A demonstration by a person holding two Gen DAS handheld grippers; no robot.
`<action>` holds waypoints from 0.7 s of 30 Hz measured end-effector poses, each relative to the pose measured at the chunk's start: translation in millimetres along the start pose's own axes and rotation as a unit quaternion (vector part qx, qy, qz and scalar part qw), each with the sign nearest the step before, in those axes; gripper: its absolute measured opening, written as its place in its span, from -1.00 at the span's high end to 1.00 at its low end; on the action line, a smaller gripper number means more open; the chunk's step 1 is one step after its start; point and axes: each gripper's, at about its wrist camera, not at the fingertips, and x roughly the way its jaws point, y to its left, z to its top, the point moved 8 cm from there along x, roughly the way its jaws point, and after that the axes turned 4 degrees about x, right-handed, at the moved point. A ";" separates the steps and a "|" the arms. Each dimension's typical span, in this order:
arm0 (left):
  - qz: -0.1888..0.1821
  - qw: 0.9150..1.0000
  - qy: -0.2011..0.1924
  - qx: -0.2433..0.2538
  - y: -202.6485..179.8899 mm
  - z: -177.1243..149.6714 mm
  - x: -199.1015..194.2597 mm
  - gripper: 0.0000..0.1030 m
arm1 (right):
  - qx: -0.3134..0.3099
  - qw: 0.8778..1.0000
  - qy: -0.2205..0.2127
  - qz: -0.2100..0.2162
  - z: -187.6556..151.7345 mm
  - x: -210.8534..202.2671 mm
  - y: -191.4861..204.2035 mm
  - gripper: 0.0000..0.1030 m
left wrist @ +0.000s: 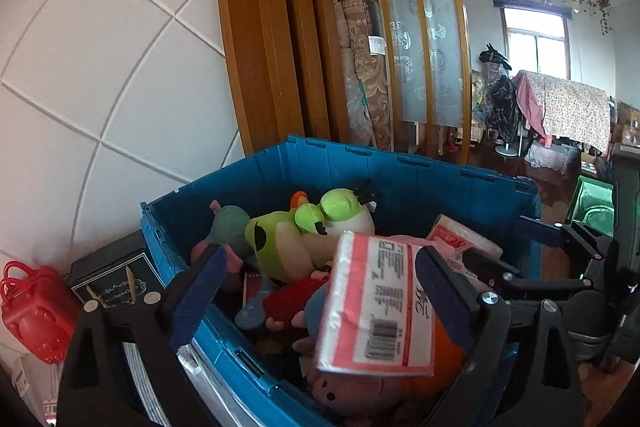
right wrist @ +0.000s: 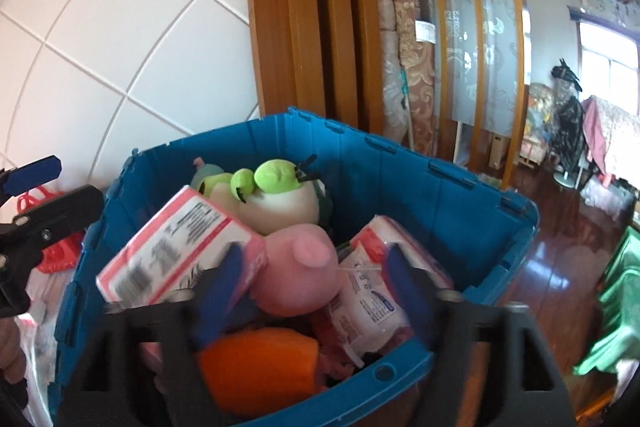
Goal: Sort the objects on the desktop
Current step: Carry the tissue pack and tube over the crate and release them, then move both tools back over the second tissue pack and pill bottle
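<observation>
A blue crate holds plush toys: a green frog, a green-and-white bird, a pink pig and an orange toy. A pink-and-white tissue pack lies tilted on the toys. My left gripper is open over the crate's left side; its fingers straddle the pack in the left wrist view without pressing it. My right gripper is open above the pig and a second tissue pack, holding nothing.
A red bag and a black box sit left of the crate by the white tiled wall. Wooden posts and rolled carpets stand behind it. A green bin stands on the wooden floor at the right.
</observation>
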 end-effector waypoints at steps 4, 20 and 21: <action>0.015 1.000 -0.012 -0.025 14.9 -3.3 -20.3 -0.87 | -0.011 0.999 -0.028 -0.011 7.6 -21.0 3.9 -1.00; 0.151 0.977 -0.007 -0.147 156.4 -101.2 -150.1 -0.97 | -0.050 0.993 -0.069 0.086 13.8 -98.9 127.7 -1.00; 0.166 0.975 -0.004 -0.151 168.7 -109.9 -158.4 -0.97 | -0.051 0.992 -0.069 0.097 12.7 -103.6 141.6 -1.00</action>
